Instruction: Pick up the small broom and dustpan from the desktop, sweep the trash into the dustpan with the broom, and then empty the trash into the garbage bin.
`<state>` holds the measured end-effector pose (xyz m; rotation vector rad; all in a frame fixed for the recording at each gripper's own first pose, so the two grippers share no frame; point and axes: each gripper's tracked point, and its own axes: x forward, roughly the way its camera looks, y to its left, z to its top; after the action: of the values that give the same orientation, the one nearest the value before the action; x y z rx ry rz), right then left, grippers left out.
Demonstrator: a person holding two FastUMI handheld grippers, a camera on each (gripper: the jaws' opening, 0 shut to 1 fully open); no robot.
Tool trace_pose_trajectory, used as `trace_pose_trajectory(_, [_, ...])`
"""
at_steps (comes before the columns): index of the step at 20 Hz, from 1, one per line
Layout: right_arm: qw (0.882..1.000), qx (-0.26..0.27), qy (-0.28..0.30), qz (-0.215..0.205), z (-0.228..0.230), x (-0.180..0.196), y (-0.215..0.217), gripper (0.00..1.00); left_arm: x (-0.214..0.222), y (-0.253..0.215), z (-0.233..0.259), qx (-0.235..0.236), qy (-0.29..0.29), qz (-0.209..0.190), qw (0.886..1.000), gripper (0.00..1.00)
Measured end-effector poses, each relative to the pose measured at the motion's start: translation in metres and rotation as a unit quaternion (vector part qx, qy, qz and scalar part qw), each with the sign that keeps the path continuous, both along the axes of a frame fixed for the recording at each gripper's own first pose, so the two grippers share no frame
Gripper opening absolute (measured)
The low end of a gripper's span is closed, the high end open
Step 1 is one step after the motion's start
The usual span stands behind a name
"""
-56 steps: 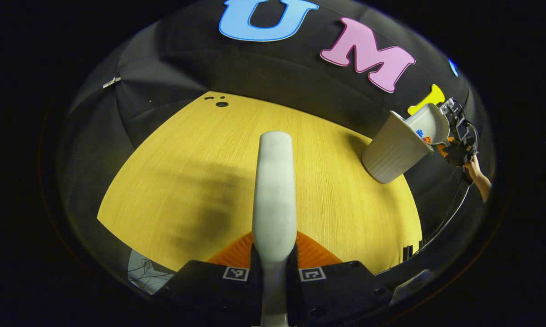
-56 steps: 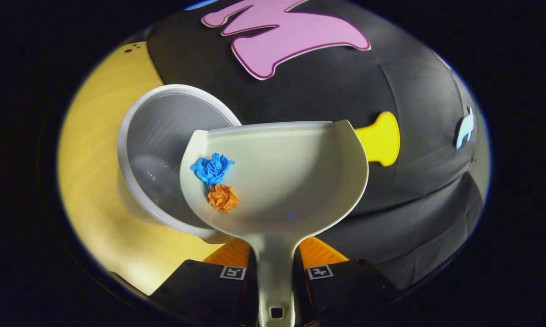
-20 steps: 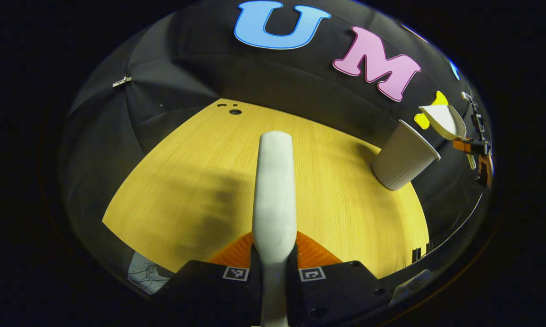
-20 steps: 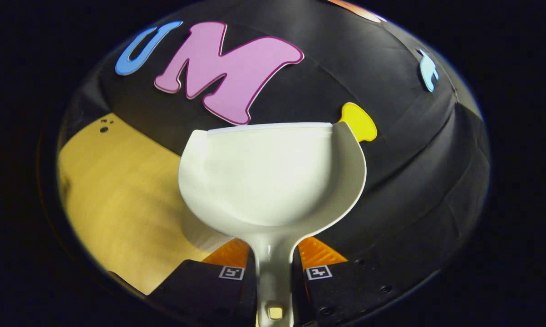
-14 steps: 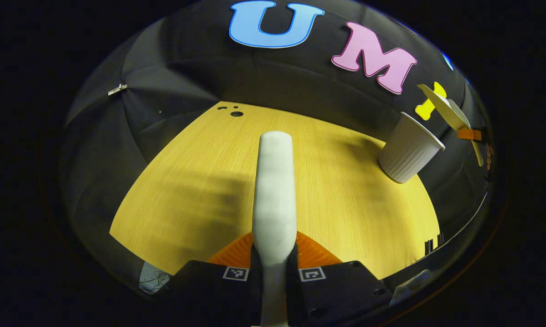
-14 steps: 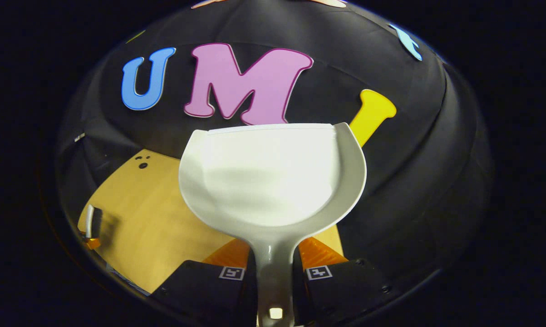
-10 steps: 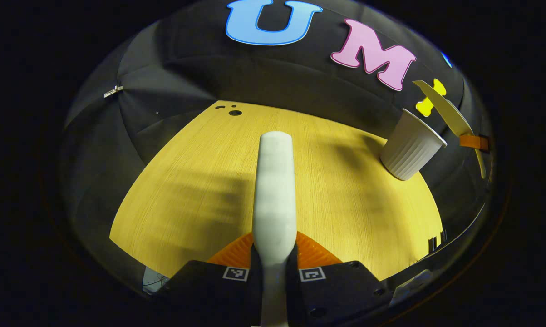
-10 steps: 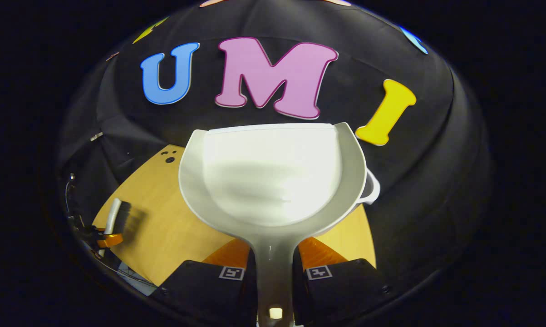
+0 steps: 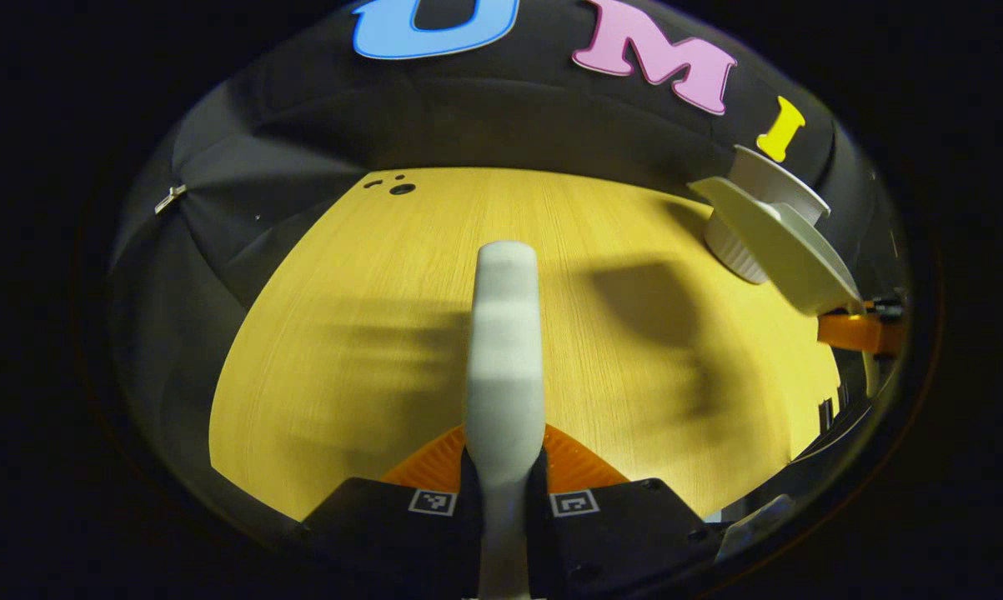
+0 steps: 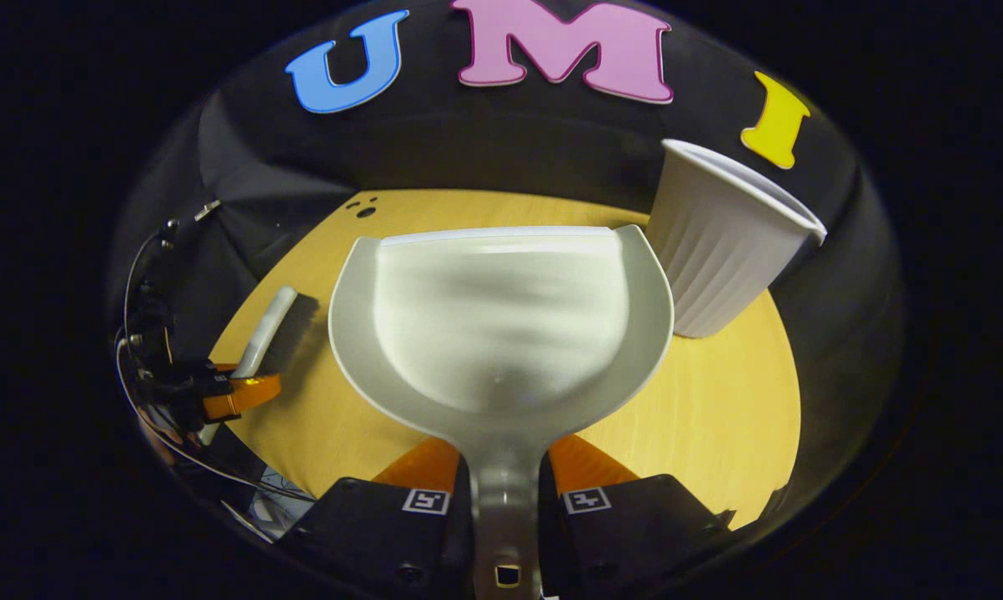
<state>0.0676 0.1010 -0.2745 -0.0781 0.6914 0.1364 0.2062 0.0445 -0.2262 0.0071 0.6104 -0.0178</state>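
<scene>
We see the left gripper (image 9: 503, 467) with its jaws closed on the broom (image 9: 505, 350) handle, held above the desk (image 9: 368, 317). The right gripper (image 10: 505, 492) has its jaws closed on the dustpan (image 10: 501, 325) handle; the pan is empty and hangs over the desk, just beside the upright bin (image 10: 718, 258) near the far right edge.

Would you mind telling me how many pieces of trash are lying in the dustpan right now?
0. The dustpan held in the right gripper shows a bare scoop; any trash inside the garbage bin is hidden.
</scene>
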Motion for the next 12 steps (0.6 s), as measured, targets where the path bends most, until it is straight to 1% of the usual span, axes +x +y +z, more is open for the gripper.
trace_pose_trajectory(1, [1.000,0.004,0.014,-0.001,-0.014,0.001,0.001,0.34,0.007,-0.002,-0.003,0.004,0.007,-0.001,1.000,0.27])
trace_pose_trajectory(3, [0.999,0.006,0.038,-0.005,-0.040,0.005,-0.004,0.34,0.017,-0.007,-0.010,0.015,0.023,0.000,1.000,0.27])
trace_pose_trajectory(6, [0.998,-0.001,0.061,-0.014,-0.062,0.007,-0.009,0.35,0.029,-0.012,-0.015,0.037,0.043,0.005,0.998,0.27])
trace_pose_trajectory(7, [0.997,0.002,0.069,-0.019,-0.067,0.009,-0.008,0.30,0.031,-0.016,-0.015,0.042,0.047,0.007,0.998,0.27])
trace_pose_trajectory(8, [0.997,0.006,0.076,-0.024,-0.070,0.010,-0.009,0.35,0.031,-0.019,-0.016,0.046,0.050,0.009,0.998,0.28])
trace_pose_trajectory(9, [0.996,0.007,0.083,-0.029,-0.074,0.010,-0.009,0.39,0.032,-0.020,-0.019,0.049,0.055,0.012,0.997,0.26])
trace_pose_trajectory(10, [0.995,0.006,0.089,-0.032,-0.076,0.012,-0.010,0.35,0.034,-0.021,-0.022,0.051,0.060,0.016,0.997,0.28])
trace_pose_trajectory(12, [0.994,0.008,0.100,-0.037,-0.080,0.015,-0.010,0.35,0.037,-0.022,-0.025,0.050,0.067,0.022,0.996,0.28])
